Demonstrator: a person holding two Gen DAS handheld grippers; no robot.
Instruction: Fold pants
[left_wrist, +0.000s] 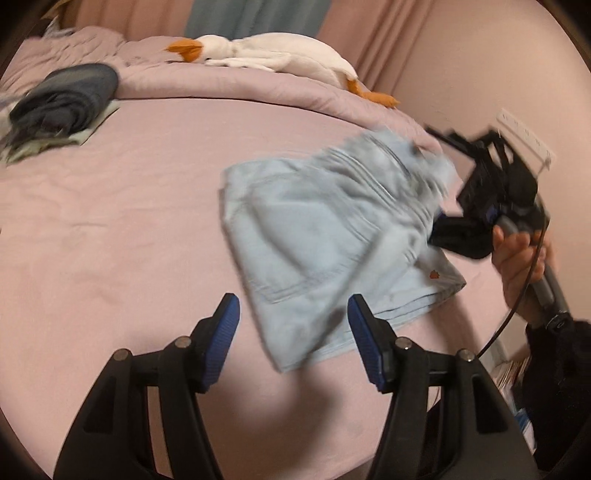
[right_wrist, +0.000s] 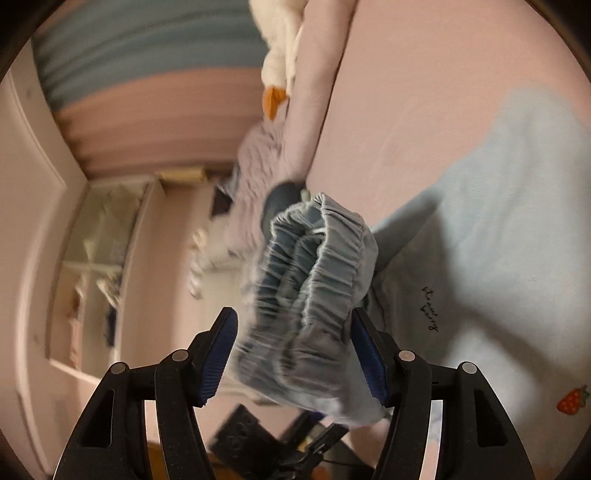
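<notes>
Light blue pants (left_wrist: 317, 240) lie partly folded on the pink bed (left_wrist: 129, 221), right of centre. My left gripper (left_wrist: 293, 325) is open and empty, its fingers just above the near edge of the pants. My right gripper (right_wrist: 293, 350) has its jaws spread wide with the bunched elastic waistband (right_wrist: 314, 273) between them; I cannot tell whether the pads press it. In the left wrist view the right gripper (left_wrist: 439, 221) is at the pants' lifted right end, which is blurred. The rest of the pants (right_wrist: 498, 221) drapes over the bed, with a strawberry mark (right_wrist: 570, 400).
A white stuffed goose (left_wrist: 273, 55) lies along the rolled pink duvet (left_wrist: 240, 88) at the far edge. A dark folded garment pile (left_wrist: 62, 99) sits at the far left. A wall power strip (left_wrist: 528, 136) is at right. A shelf unit (right_wrist: 103, 266) stands beyond the bed.
</notes>
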